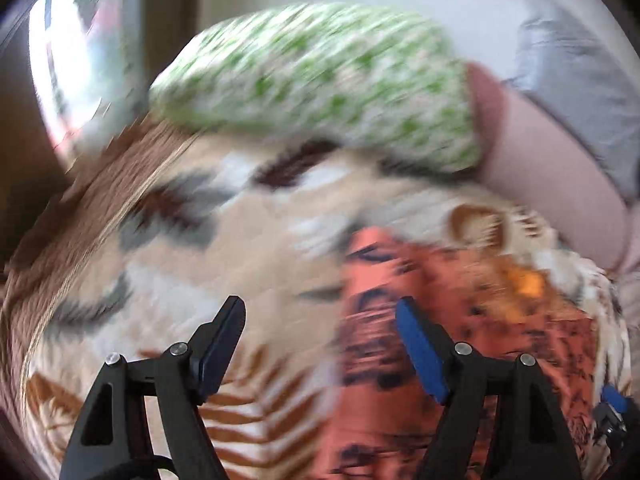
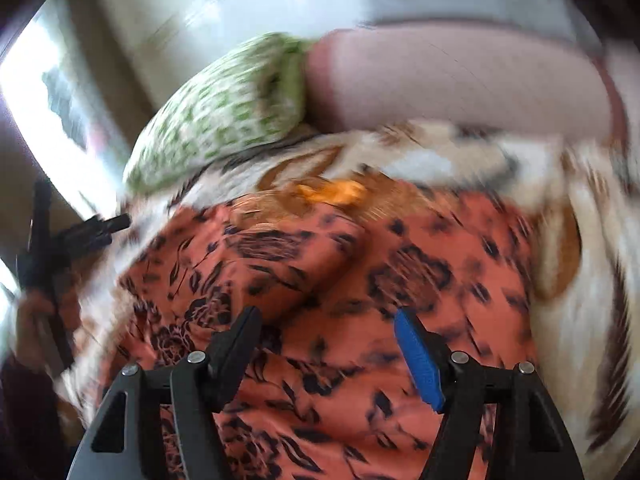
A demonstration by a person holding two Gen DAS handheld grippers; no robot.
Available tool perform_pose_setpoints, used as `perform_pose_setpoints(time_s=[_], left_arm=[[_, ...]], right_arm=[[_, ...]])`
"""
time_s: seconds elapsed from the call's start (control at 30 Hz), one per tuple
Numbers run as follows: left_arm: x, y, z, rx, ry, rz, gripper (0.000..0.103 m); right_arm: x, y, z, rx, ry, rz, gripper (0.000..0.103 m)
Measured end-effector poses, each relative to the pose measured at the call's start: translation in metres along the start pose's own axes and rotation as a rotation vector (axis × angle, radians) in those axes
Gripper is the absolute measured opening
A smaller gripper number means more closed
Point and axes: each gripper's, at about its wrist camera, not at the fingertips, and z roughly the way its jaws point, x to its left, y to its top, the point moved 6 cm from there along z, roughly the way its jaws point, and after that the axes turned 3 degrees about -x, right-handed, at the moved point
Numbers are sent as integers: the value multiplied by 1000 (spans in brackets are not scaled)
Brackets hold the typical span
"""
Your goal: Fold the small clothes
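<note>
Item: orange-red garment [image 2: 328, 280] with a black floral print. It lies rumpled on a cream blanket [image 1: 192, 240] patterned with brown and grey leaves; one raised fold runs across its middle in the right wrist view. A small yellow-orange patch [image 2: 332, 192] sits at its far edge.

Your left gripper [image 1: 320, 344]: jaws spread wide, nothing between the pads. It hangs over the seam where the garment's edge meets the blanket, one finger above each. Whether it touches the cloth cannot be told.

Your right gripper [image 2: 324, 352]: jaws spread wide, empty, poised above the garment's middle, just short of the raised fold.

Also in view: a green-and-white patterned pillow [image 1: 320, 84] at the far side of the blanket, and beside it a bare arm [image 2: 460, 80] in a grey sleeve [image 1: 576, 76]. Both views are smeared by motion blur, so fine detail is lost.
</note>
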Motion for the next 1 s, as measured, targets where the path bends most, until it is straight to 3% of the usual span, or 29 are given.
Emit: perform_pose_setpoints(time_s=[0.07,0.17,0.23,0.3,0.37,0.4,0.43,0.57,0.73,0.83,1.0], left_arm=[[14,-5,8,42,0,-48,78],[22,-4,16,70,6,-76,78],[20,-6,17,87,3,-56,78],[15,-10,21,104,3,-36,78],[11,-15,22,115,-3,-19,78],[7,-17,24,123,-8,-8,78],[5,-18,25,129,-7,1,78],[-12,-24,29,127,3,44,78],[-36,-33,33,142,4,103,78],[-52,-41,35,152,11,134,78],[-74,-51,37,135,49,221,78]], right_arm=[[29,17,16,10,-49,-110,73],[62,31,56,111,-102,-256,73],[68,34,80,166,-130,-293,72],[65,29,112,274,-165,-322,68],[51,25,134,359,-179,-281,37],[39,24,135,374,-177,-233,18],[29,28,129,352,-164,-179,8],[-25,38,72,235,-145,-16,5],[-113,12,18,169,-133,211,5],[-145,-16,13,150,-93,317,5],[-158,-52,23,174,39,443,7]])
